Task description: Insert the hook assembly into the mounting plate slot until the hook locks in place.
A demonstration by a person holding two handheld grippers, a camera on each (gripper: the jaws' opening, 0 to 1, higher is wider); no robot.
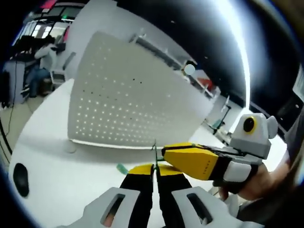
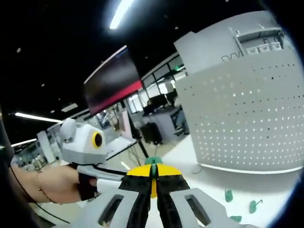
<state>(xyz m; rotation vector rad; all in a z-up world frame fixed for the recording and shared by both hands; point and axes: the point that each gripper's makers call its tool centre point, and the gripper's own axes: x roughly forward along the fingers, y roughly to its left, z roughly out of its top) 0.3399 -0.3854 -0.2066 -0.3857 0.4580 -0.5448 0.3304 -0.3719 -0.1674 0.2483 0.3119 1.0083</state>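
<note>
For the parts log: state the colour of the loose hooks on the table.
Green hooks, on the white table; best in the right gripper view.

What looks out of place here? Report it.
Three small green hooks lie loose on the white table below the pegboard instead of mounted; another green piece lies near the left tongs. Both tongs pinch a thin green hook. Nothing appears broken.

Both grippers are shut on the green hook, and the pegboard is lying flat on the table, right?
Not quite. The pegboard stands upright on the white table, as the left gripper view shows. Both the left gripper and right gripper are shut on the green hook.
</note>
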